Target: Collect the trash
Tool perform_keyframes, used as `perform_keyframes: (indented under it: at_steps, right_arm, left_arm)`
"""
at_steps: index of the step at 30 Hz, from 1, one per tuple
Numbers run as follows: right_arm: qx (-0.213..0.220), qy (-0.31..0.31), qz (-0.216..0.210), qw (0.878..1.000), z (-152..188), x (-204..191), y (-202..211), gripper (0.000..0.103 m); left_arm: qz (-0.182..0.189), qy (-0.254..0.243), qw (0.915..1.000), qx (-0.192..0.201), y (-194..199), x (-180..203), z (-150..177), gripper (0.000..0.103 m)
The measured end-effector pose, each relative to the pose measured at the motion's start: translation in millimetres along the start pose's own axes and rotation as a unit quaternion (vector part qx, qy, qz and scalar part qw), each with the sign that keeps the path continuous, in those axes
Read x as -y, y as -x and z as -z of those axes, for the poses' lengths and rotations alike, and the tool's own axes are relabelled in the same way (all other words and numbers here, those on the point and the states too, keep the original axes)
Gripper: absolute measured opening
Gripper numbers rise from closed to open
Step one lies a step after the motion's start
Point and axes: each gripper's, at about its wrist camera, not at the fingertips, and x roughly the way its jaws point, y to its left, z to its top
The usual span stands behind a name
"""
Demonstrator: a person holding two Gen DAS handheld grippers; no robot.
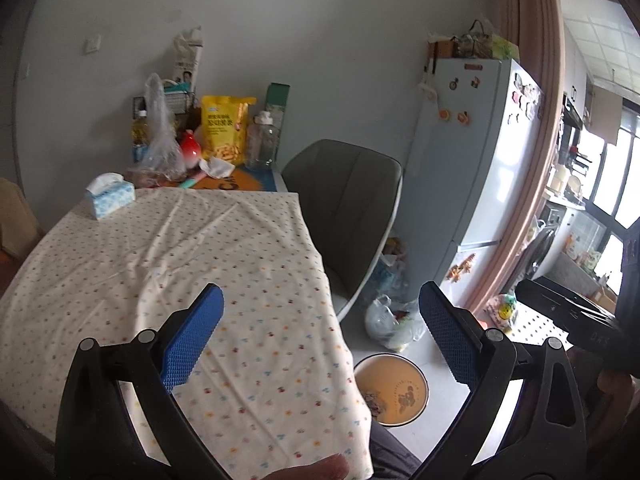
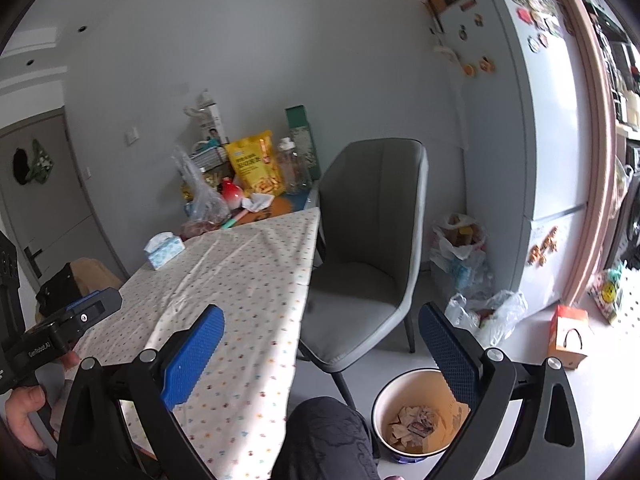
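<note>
Left wrist view first: your left gripper (image 1: 320, 344) hangs over the near right part of the tablecloth (image 1: 168, 264), jaws spread wide, nothing between the blue pads (image 1: 196, 340). Far left on the cloth sits a tissue box (image 1: 110, 198); behind it, against the wall, a clutter of a clear plastic bag (image 1: 160, 136), a red vase (image 1: 191, 152), a yellow snack bag (image 1: 224, 128) and a crumpled tissue (image 1: 218, 167). Move right and you get the grey chair (image 1: 344, 208), then the bin (image 1: 392, 390) on the floor just beside the table's near corner, with scraps lying in the bottom. Beyond it stands the fridge (image 1: 472, 152).

Right wrist view now: at far left your left hand (image 2: 24, 408) grips the other tool. Your right gripper (image 2: 322, 356) is wide open too, holding nothing, above your knee (image 2: 324, 436). Right of the knee, the bin (image 2: 384, 400) shows paper scraps (image 2: 416, 424) inside. Near the fridge (image 2: 540, 128) lie plastic bags (image 2: 480, 312) and an orange carton (image 2: 568, 336).
</note>
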Motion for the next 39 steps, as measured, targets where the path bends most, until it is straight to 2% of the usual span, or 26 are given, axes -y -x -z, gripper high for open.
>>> perform_keyframes:
  at_steps: [7,13,39]
  right_arm:
    - [0.01,0.021,-0.016,1.0,6,-24,14,0.095]
    - [0.013,0.034,-0.021,0.999,8,-36,19,0.095]
    - [0.012,0.033,-0.022,0.999,12,-37,15,0.095]
  left_arm:
    - [-0.02,0.0,0.9997,0.011,24,-11,6,0.097]
    - [-0.027,0.0,0.9996,0.013,29,-16,6,0.097]
    - [-0.032,0.002,0.9994,0.014,33,-18,7,0.097]
